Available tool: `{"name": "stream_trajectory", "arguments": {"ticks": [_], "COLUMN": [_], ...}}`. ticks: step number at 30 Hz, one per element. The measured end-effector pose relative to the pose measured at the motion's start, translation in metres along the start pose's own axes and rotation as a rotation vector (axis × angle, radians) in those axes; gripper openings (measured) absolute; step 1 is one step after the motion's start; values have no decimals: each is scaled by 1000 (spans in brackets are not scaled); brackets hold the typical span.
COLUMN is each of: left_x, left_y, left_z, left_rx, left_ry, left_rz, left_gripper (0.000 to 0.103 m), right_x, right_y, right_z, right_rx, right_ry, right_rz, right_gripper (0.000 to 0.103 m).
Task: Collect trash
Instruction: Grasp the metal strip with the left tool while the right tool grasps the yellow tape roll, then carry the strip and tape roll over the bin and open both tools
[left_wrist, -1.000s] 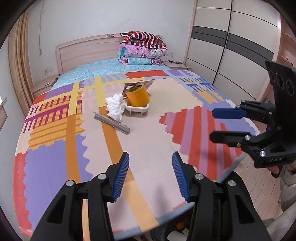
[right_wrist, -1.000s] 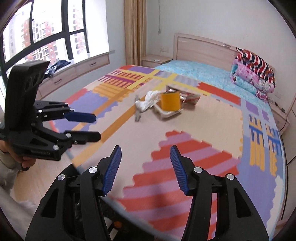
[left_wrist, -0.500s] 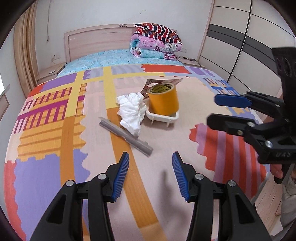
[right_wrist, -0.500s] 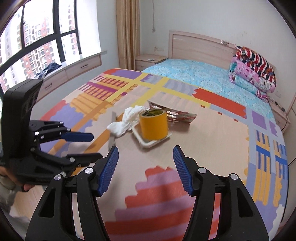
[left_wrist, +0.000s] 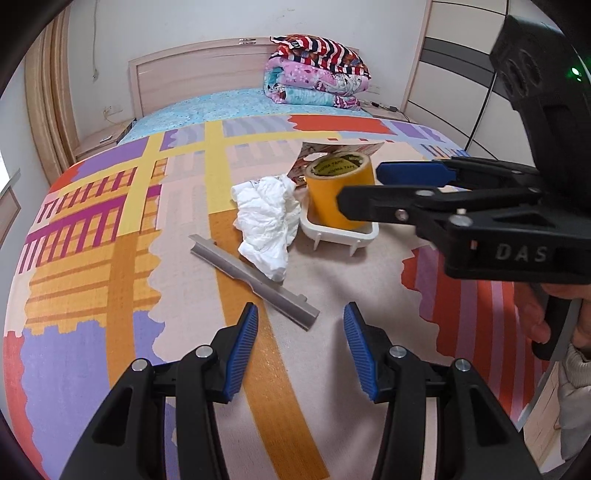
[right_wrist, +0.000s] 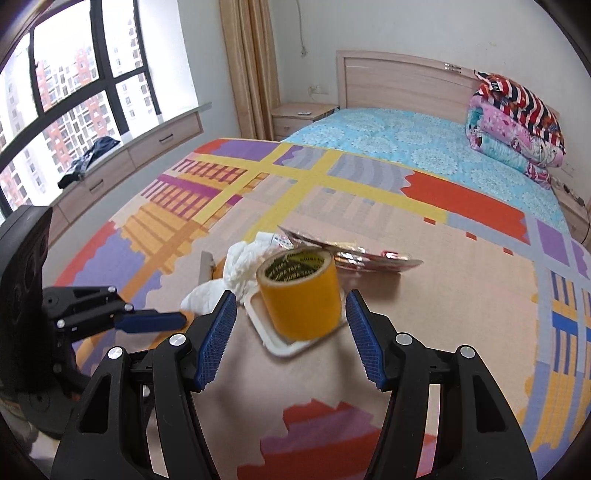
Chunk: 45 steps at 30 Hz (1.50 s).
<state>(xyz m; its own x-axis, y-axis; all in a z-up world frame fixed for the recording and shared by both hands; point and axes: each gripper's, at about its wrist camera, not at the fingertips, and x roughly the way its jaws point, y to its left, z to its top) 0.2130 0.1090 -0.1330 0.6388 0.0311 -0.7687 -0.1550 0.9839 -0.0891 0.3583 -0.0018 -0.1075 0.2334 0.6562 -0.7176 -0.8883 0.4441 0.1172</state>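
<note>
The tape roll (right_wrist: 300, 295) reads "TAPE" on its rim, and the right gripper (left_wrist: 360, 188) reads "DAS". Both it and the left gripper (left_wrist: 300, 349) stand spread, pinching nothing.

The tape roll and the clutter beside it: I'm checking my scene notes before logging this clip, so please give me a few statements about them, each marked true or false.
1. The yellow tape roll stands upright in the white tray. True.
2. The crumpled white tissue lies inside the tray. False: it lies on the mat beside the tray.
3. The right gripper is clamped on the tape roll. False: its jaws are open and hold nothing.
4. The grey strip lies flat on the mat, one end by the tissue. True.
5. The left gripper holds the grey strip. False: it is open and empty, with the strip ahead of it.
</note>
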Motion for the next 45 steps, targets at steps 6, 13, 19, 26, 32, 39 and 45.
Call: {"name": "stream_trajectory", "arguments": {"ticks": [6,13,19,26,32,39,45], "left_x": [3,3,-4,-15,-34,-65,-91], "left_y": [2,7,13,14,13,7,-4], "left_z": [2,4,-3,-14,-22,-30,-37], "left_rx": [-28,-57,-81,-93,-100,-94,-85], "left_ry": [-14,-23,-28,-44,-71,-118,-159], "left_rz": [17,70,67,60,54,78,75], "left_gripper": [45,23,10,9,9,9,9], "right_x": [10,11,2,-15,-31,-53,-76], "right_y": [-2,-5,-7,-4,5,19,29], "right_z": [5,2,-5,-11,-17,-25,-35], "right_rx": [3,10,27,28,23,11,0], "right_ry": [0,-1,-19,-31,-46,-72,-93], "right_rz": [18,-6,5,-2,-10,-8,-16], "right_gripper": [61,51,50,49,49,49,49]}}
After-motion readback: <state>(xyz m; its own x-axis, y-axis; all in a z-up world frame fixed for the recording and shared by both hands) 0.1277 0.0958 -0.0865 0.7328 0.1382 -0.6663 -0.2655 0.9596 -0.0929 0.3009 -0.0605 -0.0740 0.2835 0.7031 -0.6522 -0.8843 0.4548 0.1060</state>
